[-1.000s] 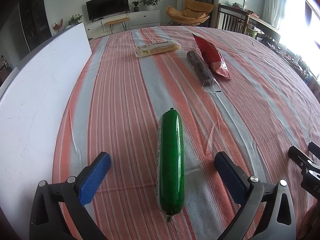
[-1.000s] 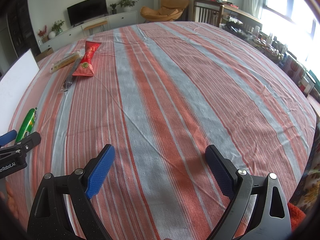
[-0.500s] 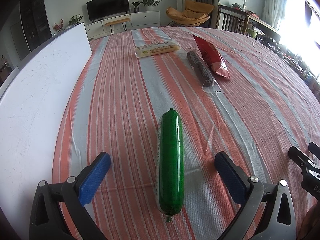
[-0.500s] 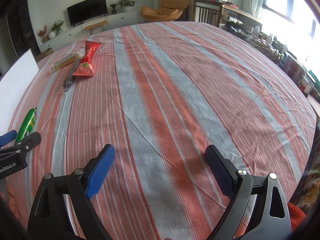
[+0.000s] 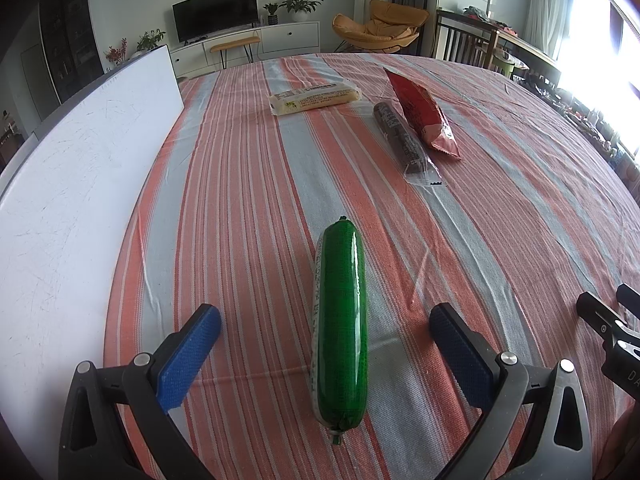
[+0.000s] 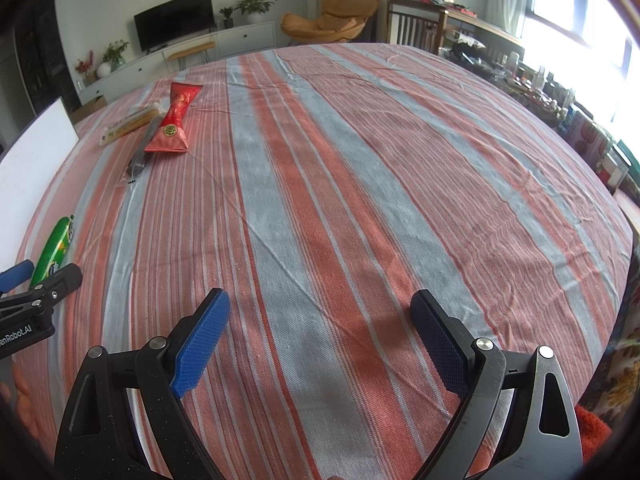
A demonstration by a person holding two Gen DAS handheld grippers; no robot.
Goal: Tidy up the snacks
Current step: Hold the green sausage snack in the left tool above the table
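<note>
A green sausage-shaped snack pack (image 5: 340,324) lies lengthwise on the striped tablecloth between the wide-apart fingers of my left gripper (image 5: 326,320), which is open and not touching it. Farther back lie a dark slim pack (image 5: 402,140), a red pouch (image 5: 420,114) and a pale yellow pack (image 5: 314,98). My right gripper (image 6: 320,316) hovers open over bare cloth, with nothing between its fingers. In the right wrist view the green pack (image 6: 54,246) and the left gripper (image 6: 28,280) show at the far left, the red pouch (image 6: 172,124) at the back left.
A large white board (image 5: 68,200) lies along the table's left side. The striped tablecloth (image 6: 360,180) covers the whole table. Beyond it stand chairs, an orange armchair (image 5: 384,26) and a TV cabinet. A cluttered sideboard runs along the right by the window.
</note>
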